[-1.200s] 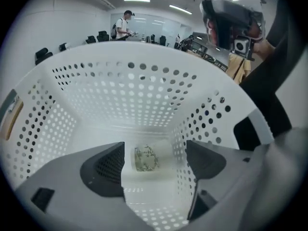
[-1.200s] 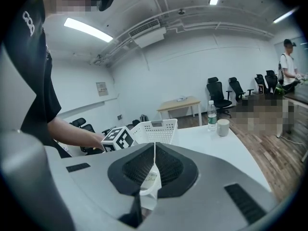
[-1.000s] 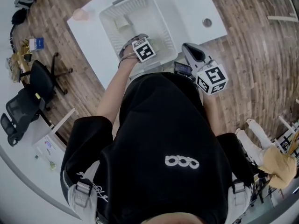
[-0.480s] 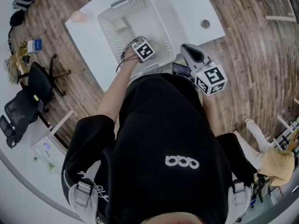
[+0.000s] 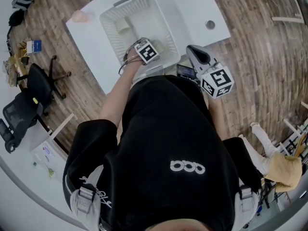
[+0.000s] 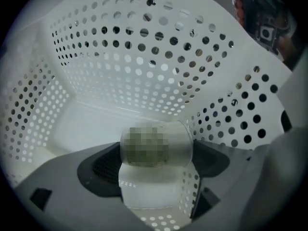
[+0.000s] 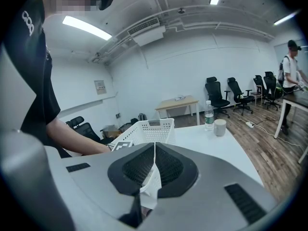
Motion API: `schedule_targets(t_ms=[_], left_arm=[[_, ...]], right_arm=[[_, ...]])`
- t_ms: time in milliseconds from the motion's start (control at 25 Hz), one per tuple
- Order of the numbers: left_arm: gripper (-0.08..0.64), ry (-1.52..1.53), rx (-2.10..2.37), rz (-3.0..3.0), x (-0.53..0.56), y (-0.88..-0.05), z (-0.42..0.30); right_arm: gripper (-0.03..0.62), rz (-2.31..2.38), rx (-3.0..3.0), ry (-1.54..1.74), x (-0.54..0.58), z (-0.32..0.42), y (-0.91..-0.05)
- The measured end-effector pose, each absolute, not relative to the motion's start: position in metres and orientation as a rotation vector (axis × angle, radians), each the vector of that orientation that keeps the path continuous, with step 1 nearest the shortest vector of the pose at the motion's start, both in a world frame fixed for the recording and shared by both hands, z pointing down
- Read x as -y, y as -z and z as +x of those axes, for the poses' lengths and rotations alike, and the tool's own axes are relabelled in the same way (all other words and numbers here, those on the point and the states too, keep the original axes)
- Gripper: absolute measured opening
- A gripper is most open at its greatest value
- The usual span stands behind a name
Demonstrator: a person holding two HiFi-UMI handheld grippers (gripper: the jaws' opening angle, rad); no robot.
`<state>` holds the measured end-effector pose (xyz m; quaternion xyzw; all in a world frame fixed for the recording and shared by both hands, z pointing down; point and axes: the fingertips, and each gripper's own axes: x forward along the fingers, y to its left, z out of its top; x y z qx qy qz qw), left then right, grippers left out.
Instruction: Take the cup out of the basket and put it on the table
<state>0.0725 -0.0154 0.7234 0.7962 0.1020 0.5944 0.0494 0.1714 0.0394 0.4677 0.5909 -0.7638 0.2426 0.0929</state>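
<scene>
Left gripper [image 6: 155,170] still on cup [image 6: 156,146] inside basket [image 6: 144,57].

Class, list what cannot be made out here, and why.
Cup's far end: left gripper view, covered by a mosaic patch.
Left tool's jaws: head view, hidden beneath its marker cube.
White sliver between the right tool's shut jaws: right gripper view, too narrow to identify.
Pale object in the basket's far corner: head view, too small.
</scene>
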Motion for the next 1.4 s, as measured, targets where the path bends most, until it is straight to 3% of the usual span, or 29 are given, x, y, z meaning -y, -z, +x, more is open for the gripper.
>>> schedule_targets(t_ms=[560,800,1160,1400], left_arm=[[0.457,-1.457,-0.056,2.745,0.048,-0.582,0.094],[0.457,-1.072,0.119,2.879,0.061,-0.495,0.092],[0.457,-0.354,0.349,2.874,0.079,-0.394,0.035],[0.457,-0.219,0.489,2.813,0.083,-0.383,-0.015]], right_arm=[[0.025,1.74,2.304,-0.677,-0.033,0.162,-0.462],[0.026,1.727,2.332,-0.639,-0.029,0.156,-0.455],[0.025,1.724,2.402,-0.552,-0.011,0.131,-0.44],[0.025,1.649,2.452,-0.539,-0.003,0.103,-0.441]])
